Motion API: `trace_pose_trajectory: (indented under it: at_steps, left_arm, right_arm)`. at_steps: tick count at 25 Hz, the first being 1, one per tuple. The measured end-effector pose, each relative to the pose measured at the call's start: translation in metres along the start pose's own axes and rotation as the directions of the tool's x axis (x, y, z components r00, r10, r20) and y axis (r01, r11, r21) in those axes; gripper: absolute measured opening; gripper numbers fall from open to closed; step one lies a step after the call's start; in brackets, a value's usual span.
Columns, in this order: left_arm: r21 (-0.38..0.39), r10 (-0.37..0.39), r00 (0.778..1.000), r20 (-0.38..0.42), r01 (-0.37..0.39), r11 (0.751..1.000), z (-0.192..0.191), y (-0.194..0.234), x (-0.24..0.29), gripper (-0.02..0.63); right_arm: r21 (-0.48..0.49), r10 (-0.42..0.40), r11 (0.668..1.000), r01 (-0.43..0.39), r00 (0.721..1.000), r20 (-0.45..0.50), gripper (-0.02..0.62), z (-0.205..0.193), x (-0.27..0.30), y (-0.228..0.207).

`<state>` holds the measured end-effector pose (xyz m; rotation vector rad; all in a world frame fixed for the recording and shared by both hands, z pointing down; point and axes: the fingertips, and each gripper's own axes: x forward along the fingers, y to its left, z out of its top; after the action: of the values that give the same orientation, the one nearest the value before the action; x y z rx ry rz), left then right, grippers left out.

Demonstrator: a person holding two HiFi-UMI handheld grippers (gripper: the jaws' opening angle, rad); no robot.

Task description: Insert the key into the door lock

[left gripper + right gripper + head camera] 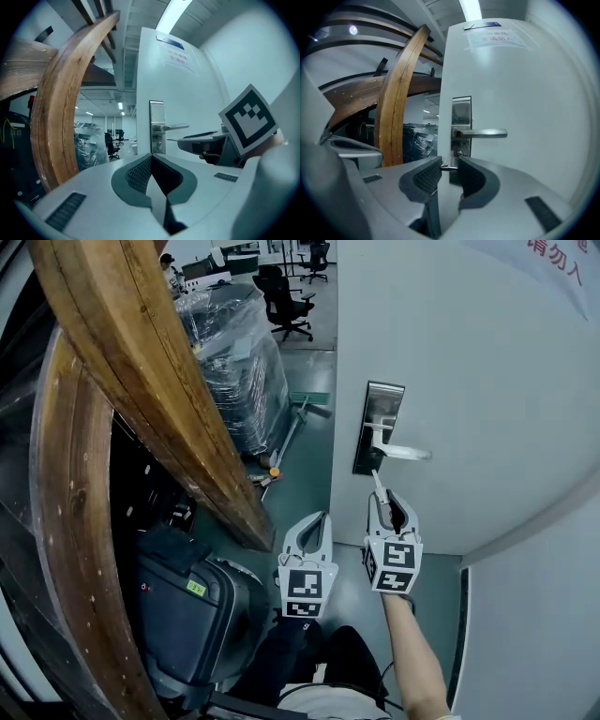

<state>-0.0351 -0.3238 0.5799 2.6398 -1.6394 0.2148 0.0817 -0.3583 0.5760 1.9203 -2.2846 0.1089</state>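
Note:
The white door (487,381) stands at the right with a steel lock plate (378,427) and lever handle (398,452). My right gripper (382,495) is just below the plate, shut on a small metal key (377,482) that points up toward the lock. In the right gripper view the key (449,164) sits between the pads, its tip close under the keyhole (460,153) and apart from it; the handle (483,134) is above. My left gripper (321,517) hangs beside it to the left, shut and empty; its jaws meet (151,157) facing the lock plate (157,126).
A thick curved wooden beam (150,381) crosses the left side. Behind the door's edge are a plastic-wrapped pallet (234,362), a broom (295,427) and an office chair (286,301). A black case (187,606) lies near the person's legs.

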Motion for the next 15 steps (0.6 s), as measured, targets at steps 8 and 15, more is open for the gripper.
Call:
trace_pose_trajectory:
  at_steps: [8, 15]
  left_arm:
    - [-0.006, -0.023, 1.0, 0.002, 0.023, 1.0, -0.015, 0.001, 0.008, 0.003]
    - [-0.014, -0.003, 1.0, -0.02, 0.002, 1.0, -0.032, 0.014, 0.0, 0.003]
  right_arm:
    - [-0.004, -0.042, 0.999, 0.042, 0.999, -0.019, 0.117, -0.012, 0.039, -0.009]
    - [-0.003, -0.074, 0.997, 0.074, 0.997, -0.025, 0.117, -0.016, 0.056, -0.018]
